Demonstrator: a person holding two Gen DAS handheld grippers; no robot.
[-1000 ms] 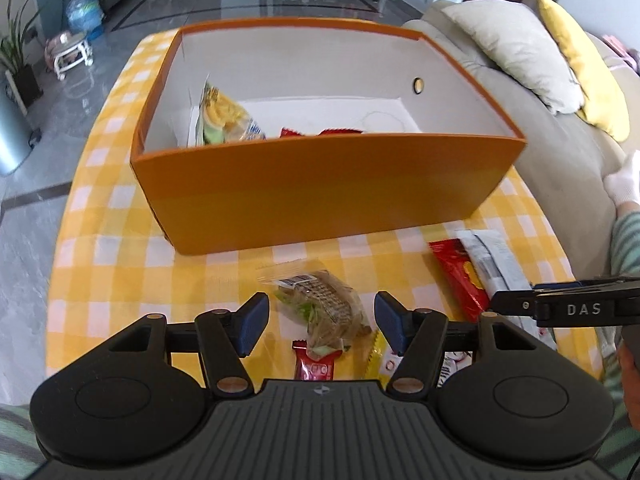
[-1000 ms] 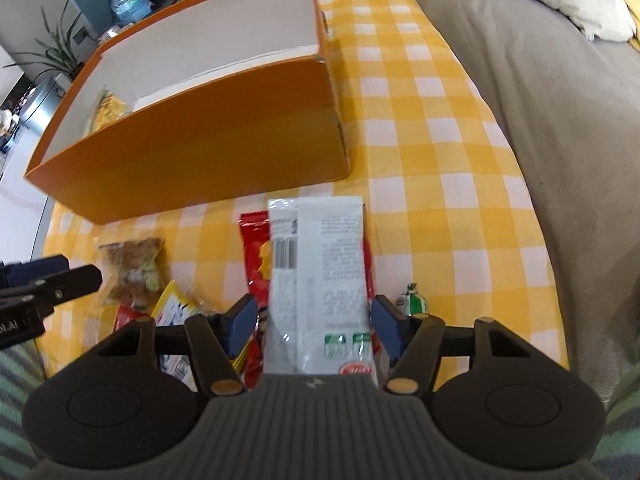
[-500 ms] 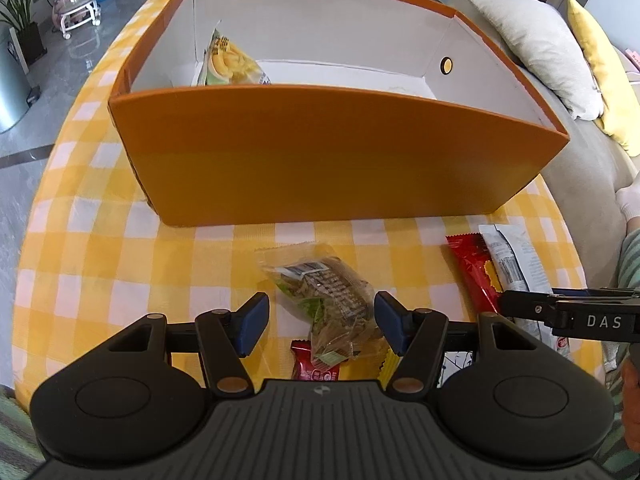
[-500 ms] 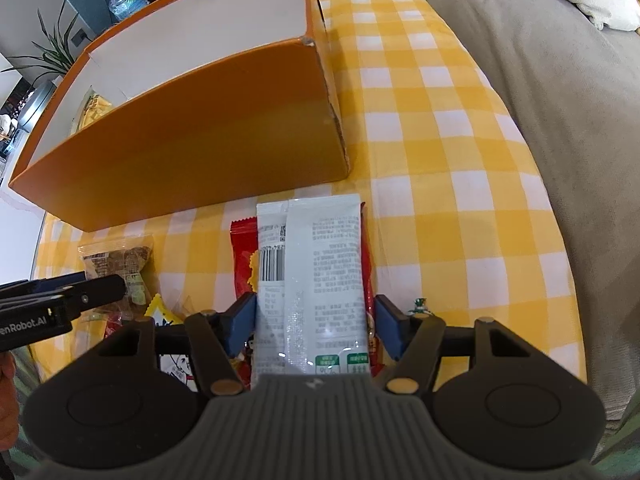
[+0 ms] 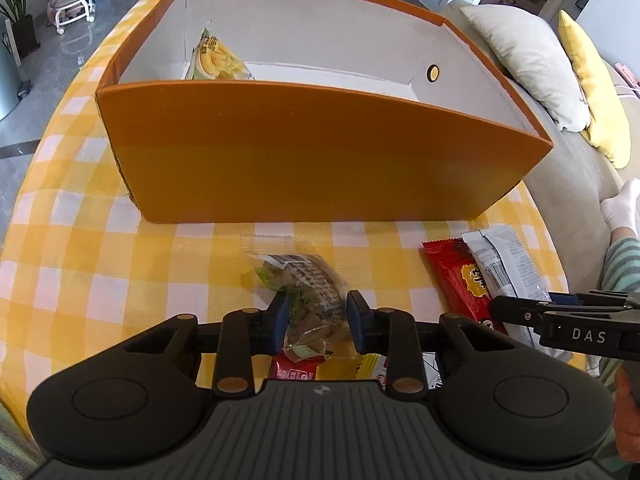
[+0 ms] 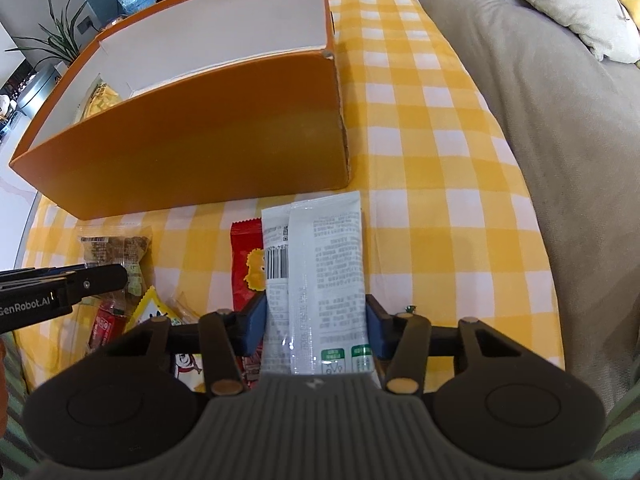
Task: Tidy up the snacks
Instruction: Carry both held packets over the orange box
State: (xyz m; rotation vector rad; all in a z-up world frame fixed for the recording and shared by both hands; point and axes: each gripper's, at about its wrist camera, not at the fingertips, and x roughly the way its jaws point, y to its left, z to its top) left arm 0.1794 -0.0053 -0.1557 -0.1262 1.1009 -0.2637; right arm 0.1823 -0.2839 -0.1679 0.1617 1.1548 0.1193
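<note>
An orange box [image 5: 320, 168] [image 6: 192, 160] with white inner walls stands on the yellow checked cloth, with a yellow chip bag [image 5: 216, 60] inside at its left end. In front of it my left gripper [image 5: 318, 314] is closing, and its blue pads press the sides of a clear packet of brown biscuit [image 5: 304, 288] [image 6: 116, 248]. My right gripper [image 6: 316, 322] is closing too, its pads against the edges of a long white packet [image 6: 320, 260] [image 5: 504, 264]. That packet lies partly over a red packet [image 6: 248, 256] [image 5: 456, 276].
A small red packet [image 5: 292, 368] and a yellow one [image 6: 156, 312] lie near the table's front edge between the grippers. A grey sofa [image 6: 540, 100] with a beige cushion [image 5: 528, 60] borders the table on the right. A striped sleeve [image 5: 620, 264] shows at far right.
Both grippers' jaws have narrowed: the left onto the clear biscuit packet, the right onto the white packet. The left gripper has tipped slightly toward the box.
</note>
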